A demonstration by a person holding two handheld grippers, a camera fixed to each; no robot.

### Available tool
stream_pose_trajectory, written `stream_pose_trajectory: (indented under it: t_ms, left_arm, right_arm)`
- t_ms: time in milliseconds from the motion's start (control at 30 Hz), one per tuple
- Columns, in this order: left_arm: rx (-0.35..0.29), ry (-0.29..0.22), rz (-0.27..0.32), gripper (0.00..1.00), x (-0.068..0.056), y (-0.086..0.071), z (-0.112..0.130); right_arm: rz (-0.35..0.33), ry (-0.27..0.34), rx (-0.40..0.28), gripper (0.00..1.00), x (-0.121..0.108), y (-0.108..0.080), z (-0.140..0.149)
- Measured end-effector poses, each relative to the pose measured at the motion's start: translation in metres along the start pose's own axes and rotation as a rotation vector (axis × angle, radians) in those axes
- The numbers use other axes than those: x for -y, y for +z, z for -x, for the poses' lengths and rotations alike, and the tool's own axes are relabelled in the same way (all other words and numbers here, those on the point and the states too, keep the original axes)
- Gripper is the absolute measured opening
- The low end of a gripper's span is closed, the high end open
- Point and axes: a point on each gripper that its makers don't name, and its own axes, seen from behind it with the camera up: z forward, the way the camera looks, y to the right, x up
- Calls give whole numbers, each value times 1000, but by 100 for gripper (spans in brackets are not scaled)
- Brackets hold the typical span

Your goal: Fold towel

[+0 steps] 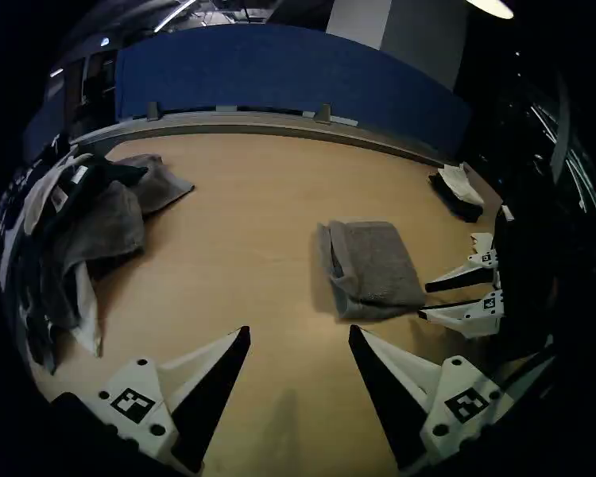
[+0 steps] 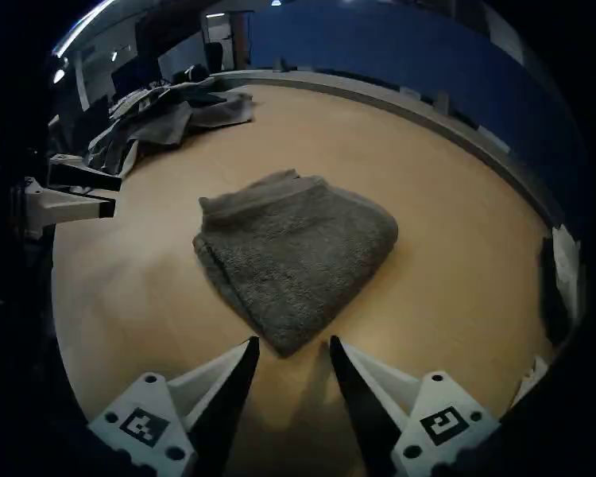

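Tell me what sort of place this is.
Probably an office or lab workspace, not a home: a long wooden desk backed by a blue divider screen, with strip lights overhead. A folded towel and a heap of towels lie on it.

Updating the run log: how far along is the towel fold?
Done: the grey towel lies folded into a compact packet on the table. In hand: nothing; left tongs and right tongs are both open, the right ones at the towel's near corner, not closed on it. Left: a heap of crumpled towels at the table's edge looks unfolded, so more may follow.
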Motion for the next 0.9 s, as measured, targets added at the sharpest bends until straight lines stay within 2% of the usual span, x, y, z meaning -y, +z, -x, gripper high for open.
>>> stream_pose_trajectory:
  t_ms: [200, 400, 533, 900]
  left_arm:
    - [1, 1, -1, 92, 0, 1, 1]
    - [3, 5, -1, 92, 1, 1, 1]
    - [4, 5, -2, 92, 1, 2, 1]
    - [2, 8, -5, 93, 1, 1, -2]
  right_arm:
    - [-18, 33, 1, 27, 2, 1, -1]
    - [-4, 46, -4, 7, -1, -1, -2]
    - [-6, 40, 0, 3, 0, -1, -1]
    - [-6, 32, -35, 2, -2, -9, -14]
